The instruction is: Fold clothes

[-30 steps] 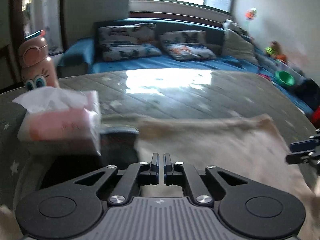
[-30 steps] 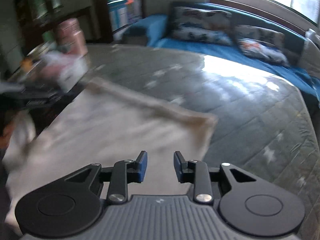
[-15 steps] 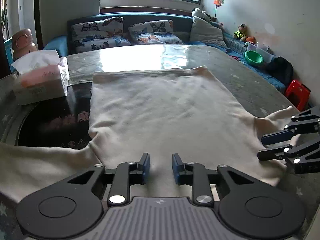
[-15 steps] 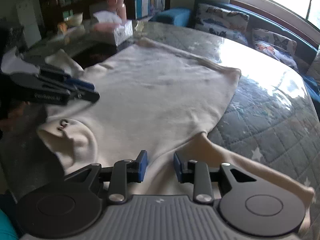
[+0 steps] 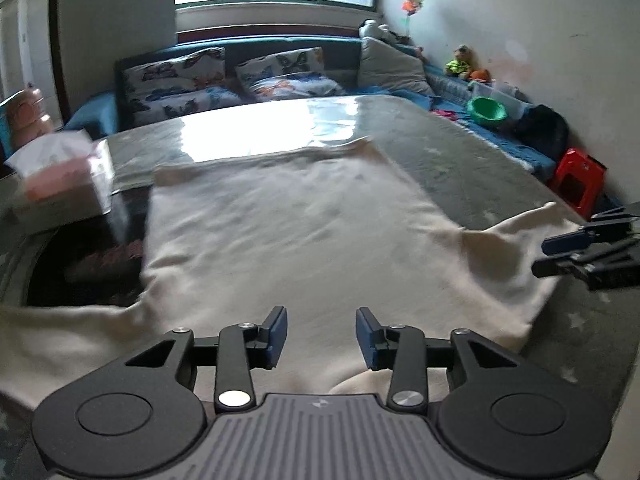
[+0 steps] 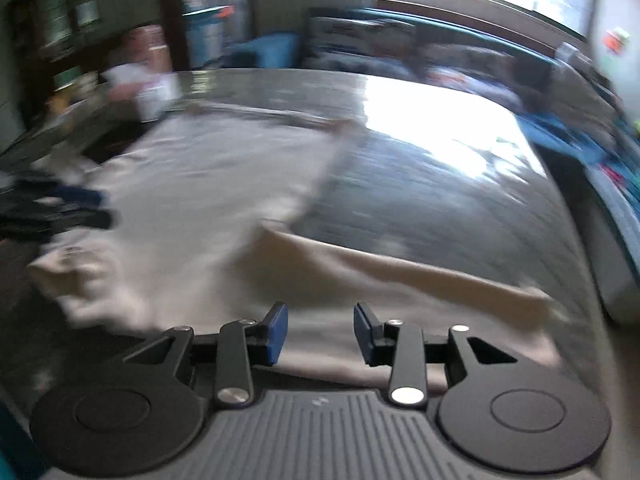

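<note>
Left wrist view shows the cream top [image 5: 288, 232] spread flat on the desk [image 5: 460, 160], left gripper [image 5: 320, 336] open and empty above its near edge, tissue box [image 5: 60, 176] clear at far left; right wrist view, blurred, has the right gripper [image 6: 320, 334] likewise open near the sleeve [image 6: 420, 276], probably the first fold's grasp.

Your only obstacle: tissue box [image 5: 60, 176] by shirt's [image 5: 304, 240] far-left corner; table [image 5: 480, 168] right of shirt is open.
</note>
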`<move>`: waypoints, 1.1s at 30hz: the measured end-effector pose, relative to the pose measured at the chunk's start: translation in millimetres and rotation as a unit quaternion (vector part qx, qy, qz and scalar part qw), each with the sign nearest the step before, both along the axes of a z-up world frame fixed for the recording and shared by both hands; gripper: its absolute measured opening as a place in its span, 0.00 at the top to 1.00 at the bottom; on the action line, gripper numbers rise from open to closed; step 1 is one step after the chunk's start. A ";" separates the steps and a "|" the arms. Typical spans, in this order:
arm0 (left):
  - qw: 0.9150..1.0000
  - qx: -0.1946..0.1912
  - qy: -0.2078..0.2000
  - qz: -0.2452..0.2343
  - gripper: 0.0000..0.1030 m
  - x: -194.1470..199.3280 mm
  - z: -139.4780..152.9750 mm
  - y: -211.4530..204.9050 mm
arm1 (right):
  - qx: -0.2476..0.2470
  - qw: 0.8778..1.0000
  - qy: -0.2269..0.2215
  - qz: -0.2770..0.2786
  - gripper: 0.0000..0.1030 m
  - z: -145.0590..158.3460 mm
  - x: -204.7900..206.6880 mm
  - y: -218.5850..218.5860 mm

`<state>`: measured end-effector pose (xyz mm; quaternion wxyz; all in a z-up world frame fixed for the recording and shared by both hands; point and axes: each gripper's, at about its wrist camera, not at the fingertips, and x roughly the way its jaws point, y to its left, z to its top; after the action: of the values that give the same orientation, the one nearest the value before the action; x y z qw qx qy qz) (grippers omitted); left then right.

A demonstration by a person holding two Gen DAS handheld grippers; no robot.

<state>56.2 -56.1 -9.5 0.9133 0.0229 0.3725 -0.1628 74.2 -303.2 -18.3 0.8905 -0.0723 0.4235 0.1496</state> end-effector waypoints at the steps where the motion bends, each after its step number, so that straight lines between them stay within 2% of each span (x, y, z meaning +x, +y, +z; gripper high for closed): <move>1: 1.000 -0.001 0.001 -0.009 0.60 0.0 0.2 -6.4 | -0.004 1.000 0.004 -0.016 0.65 -2.7 1.0 -10.3; 7: 0.999 0.009 0.009 -0.043 0.55 -1.0 -4.9 -34.6 | -0.010 0.995 0.001 -0.099 0.65 -5.8 1.8 -63.9; 12: 0.999 0.011 0.014 -0.043 0.48 1.9 -7.1 -44.0 | 0.011 0.987 -0.002 -0.158 0.64 -8.0 5.7 -92.2; 14: 0.999 0.014 0.013 -0.043 0.44 1.7 -7.1 -45.2 | 0.008 0.985 -0.001 -0.175 0.57 -12.4 8.1 -96.2; 16: 0.999 0.018 0.012 -0.043 0.43 0.0 -7.2 -45.9 | 0.006 0.983 -0.003 -0.183 0.52 -14.4 8.9 -96.7; 22: 0.999 0.021 0.008 -0.035 0.40 -4.5 -4.3 -44.1 | 0.008 0.977 -0.007 -0.212 0.52 -12.6 6.6 -101.3; 28: 0.999 0.025 0.005 -0.031 0.37 -5.8 -2.7 -45.8 | 0.033 0.974 -0.004 -0.226 0.53 -20.1 3.6 -108.5; 30: 0.999 0.028 0.003 -0.029 0.36 -6.5 -2.3 -46.9 | 0.036 0.974 -0.007 -0.226 0.60 -20.9 2.2 -107.4; 32: 0.999 0.030 0.003 -0.028 0.35 -6.9 -2.4 -47.7 | 0.048 0.974 -0.005 -0.223 0.85 -19.1 1.1 -107.1; 33: 0.999 0.032 0.003 -0.027 0.35 -7.1 -2.6 -47.9 | 0.054 0.973 -0.004 -0.223 0.89 -18.0 0.8 -107.4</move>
<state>49.1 -104.0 -12.1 0.9063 0.0616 0.3793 -0.1761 74.9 -410.6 -36.3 0.9059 0.0719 0.4163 -0.0304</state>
